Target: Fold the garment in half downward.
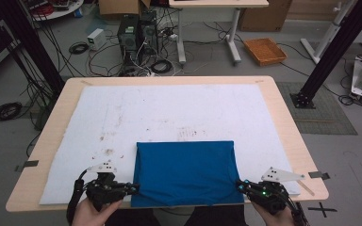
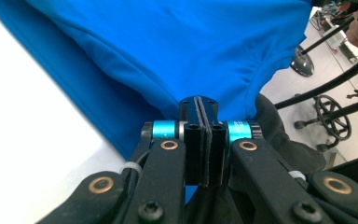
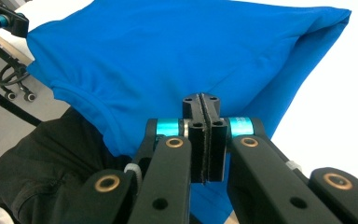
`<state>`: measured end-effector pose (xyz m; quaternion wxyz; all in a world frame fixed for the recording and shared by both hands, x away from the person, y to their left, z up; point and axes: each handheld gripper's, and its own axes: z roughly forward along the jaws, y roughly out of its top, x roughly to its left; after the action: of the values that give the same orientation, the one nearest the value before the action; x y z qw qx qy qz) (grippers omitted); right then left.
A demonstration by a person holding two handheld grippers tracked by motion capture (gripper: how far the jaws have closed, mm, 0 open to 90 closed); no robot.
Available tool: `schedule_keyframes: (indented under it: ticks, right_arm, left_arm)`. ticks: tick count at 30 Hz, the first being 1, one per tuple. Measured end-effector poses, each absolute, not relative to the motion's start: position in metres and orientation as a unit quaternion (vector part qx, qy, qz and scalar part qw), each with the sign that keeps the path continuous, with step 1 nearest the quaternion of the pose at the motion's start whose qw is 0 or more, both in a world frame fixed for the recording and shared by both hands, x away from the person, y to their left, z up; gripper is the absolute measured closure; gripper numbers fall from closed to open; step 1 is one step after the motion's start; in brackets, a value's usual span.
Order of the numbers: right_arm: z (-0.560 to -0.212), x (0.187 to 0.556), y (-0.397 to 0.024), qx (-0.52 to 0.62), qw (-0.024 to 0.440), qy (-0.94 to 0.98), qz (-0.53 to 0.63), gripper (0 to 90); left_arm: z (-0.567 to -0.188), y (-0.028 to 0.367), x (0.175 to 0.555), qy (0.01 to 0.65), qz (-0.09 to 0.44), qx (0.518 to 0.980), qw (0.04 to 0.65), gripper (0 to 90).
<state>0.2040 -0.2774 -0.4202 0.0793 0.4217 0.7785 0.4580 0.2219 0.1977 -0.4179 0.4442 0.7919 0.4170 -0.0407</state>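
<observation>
A: Status? Where's the blue cloth [image 1: 186, 172]?

B: Folded, lying on the white mat [image 1: 122, 113] at the near edge of the bench [image 1: 283, 117]. Its near hem hangs slightly past the mat edge toward the person.

A: Jaws?

B: Left gripper [image 1: 133, 188] is at the near-left corner and the right gripper [image 1: 241, 185] at the near-right corner. In both gripper views the jaws are fully closed, pads pressed together. The fabric bunches right at the tips, so each looks pinched on a corner of the cloth. How much material is actually between the pads I can't tell.

A: Risks?

B: The main one is a thin bite. If only the top layer is caught, a lift or drag peels the fold open instead of moving the whole stack.

A: Anything else?

B: Uneven pull. If one hand leads, the cloth skews and the far edge wrinkles. A corner could also slip out under tension; the fabric looks smooth and stretchy. The mat could drag too if the cloth grips its surface.

A: Clearance?

B: The hem sits close to the person's lap [image 3: 42, 172], so a pull toward the body could drop it off the bench edge.
</observation>
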Motion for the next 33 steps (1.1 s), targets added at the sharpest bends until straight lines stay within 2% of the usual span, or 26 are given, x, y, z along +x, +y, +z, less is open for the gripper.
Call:
schedule_keyframes:
  ticks: [6,7,8,9,10,11,12,14,15,16,18,19,20,21,22,29,33]
  right_arm:
    - [-0.426,0.204,-0.278,0.423,0.079,0.783,0.45,90.0]
    - [-0.426,0.204,-0.278,0.423,0.079,0.783,0.45,90.0]
    - [-0.428,0.205,-0.278,0.421,0.079,0.785,0.448,89.3]
    - [-0.428,0.205,-0.278,0.421,0.079,0.785,0.448,89.3]
    - [-0.428,0.207,-0.278,0.421,0.089,0.783,0.448,82.4]
    - [-0.428,0.207,-0.278,0.421,0.089,0.783,0.448,82.4]
    - [-0.427,0.212,-0.28,0.426,0.102,0.779,0.449,70.4]
    - [-0.425,0.219,-0.281,0.43,0.11,0.774,0.451,69.4]
    - [-0.425,0.219,-0.281,0.43,0.11,0.774,0.451,69.4]
    - [-0.421,0.229,-0.281,0.435,0.13,0.77,0.449,66.1]
    - [-0.418,0.243,-0.28,0.439,0.141,0.765,0.45,64.4]
    - [-0.418,0.243,-0.28,0.439,0.141,0.765,0.45,64.4]
    - [-0.415,0.258,-0.279,0.446,0.153,0.759,0.449,63.6]
    - [-0.415,0.258,-0.279,0.446,0.153,0.759,0.449,63.6]
    - [-0.413,0.274,-0.278,0.451,0.163,0.754,0.448,62.6]
    - [-0.417,0.317,-0.271,0.469,0.178,0.75,0.432,60.4]
    - [-0.425,0.336,-0.268,0.479,0.177,0.749,0.422,59.0]
  left_arm:
    - [-0.426,0.199,0.22,0.419,-0.043,0.796,0.436,88.4]
    - [-0.426,0.199,0.22,0.419,-0.043,0.796,0.436,85.4]
    - [-0.426,0.198,0.22,0.421,-0.035,0.797,0.432,77.0]
    - [-0.427,0.197,0.22,0.424,-0.027,0.799,0.426,77.0]
    - [-0.427,0.197,0.221,0.426,-0.007,0.801,0.42,68.6]
    - [-0.427,0.197,0.221,0.426,-0.007,0.801,0.42,68.2]
    - [-0.424,0.199,0.225,0.425,0.017,0.799,0.425,65.6]
    - [-0.422,0.2,0.229,0.425,0.027,0.798,0.428,60.0]
    - [-0.42,0.202,0.234,0.424,0.037,0.794,0.433,60.0]
    - [-0.415,0.203,0.244,0.422,0.064,0.788,0.444,57.1]
    - [-0.413,0.203,0.25,0.419,0.077,0.785,0.449,52.6]
    - [-0.41,0.202,0.256,0.415,0.088,0.784,0.454,52.6]
    - [-0.406,0.2,0.27,0.407,0.118,0.782,0.457,51.3]
    - [-0.406,0.2,0.27,0.407,0.118,0.782,0.457,50.2]
    - [-0.405,0.197,0.283,0.401,0.145,0.781,0.457,49.5]
    - [-0.411,0.188,0.317,0.394,0.206,0.785,0.432,45.5]
    - [-0.42,0.191,0.335,0.409,0.208,0.783,0.421,45.0]
